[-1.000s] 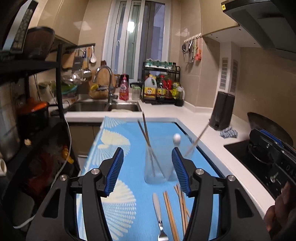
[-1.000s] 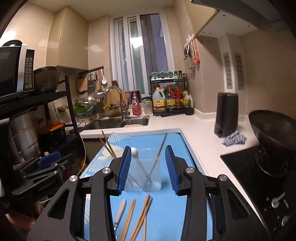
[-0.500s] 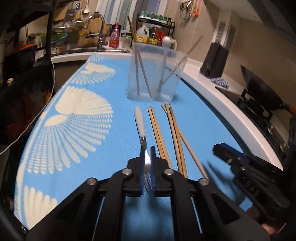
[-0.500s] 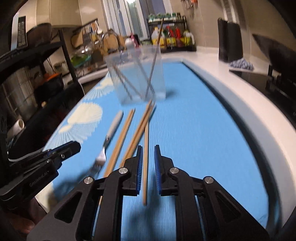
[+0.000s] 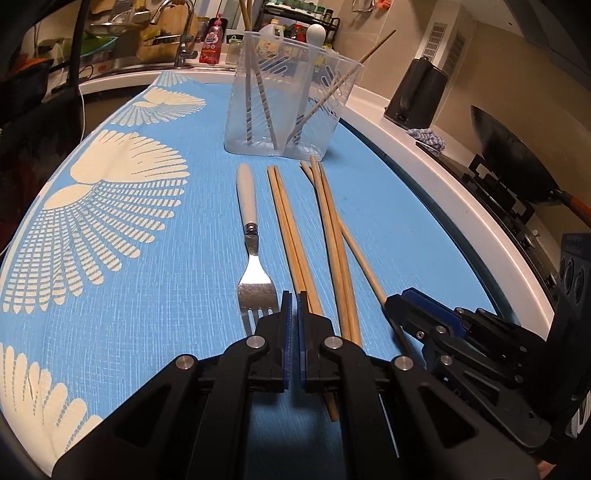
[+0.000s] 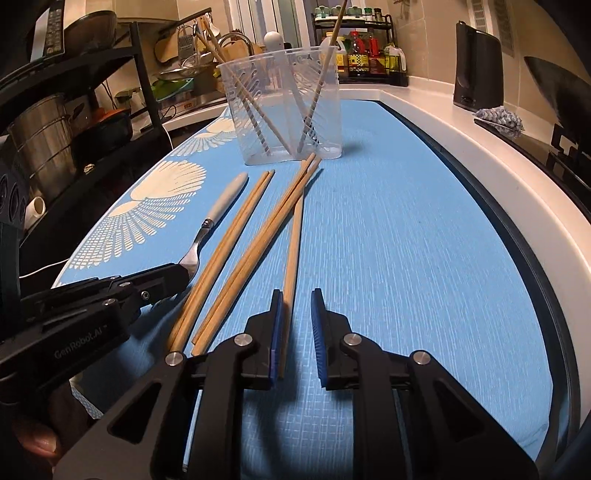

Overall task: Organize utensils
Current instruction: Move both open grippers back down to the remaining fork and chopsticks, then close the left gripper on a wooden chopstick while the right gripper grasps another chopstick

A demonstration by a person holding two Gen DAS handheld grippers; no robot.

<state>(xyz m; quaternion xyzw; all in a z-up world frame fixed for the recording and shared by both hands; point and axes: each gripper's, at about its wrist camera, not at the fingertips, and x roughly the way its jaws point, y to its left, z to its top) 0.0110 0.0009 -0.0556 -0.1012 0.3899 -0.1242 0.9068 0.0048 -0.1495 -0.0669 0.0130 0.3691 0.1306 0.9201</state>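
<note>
Your left gripper [image 5: 294, 295] sits low over the blue mat [image 5: 155, 258] with its fingers nearly together; whether they pinch the near end of a chopstick or the edge of the fork [image 5: 255, 266] beside them, you cannot tell. Your right gripper [image 6: 297, 295] has its fingers narrowly parted, the left pad against the single chopstick [image 6: 293, 254] but the right pad clear of it, so nothing is gripped there. Both approach along the shafts, probably so each stick lifts end-first. Just short of the clear holder [image 5: 288, 107], the fork and loose chopsticks [image 5: 291, 229] lie side by side, ends toward it. The holder stands further up the mat, already keeping a few leaning chopsticks and a white-knobbed utensil [image 5: 316, 35].
</note>
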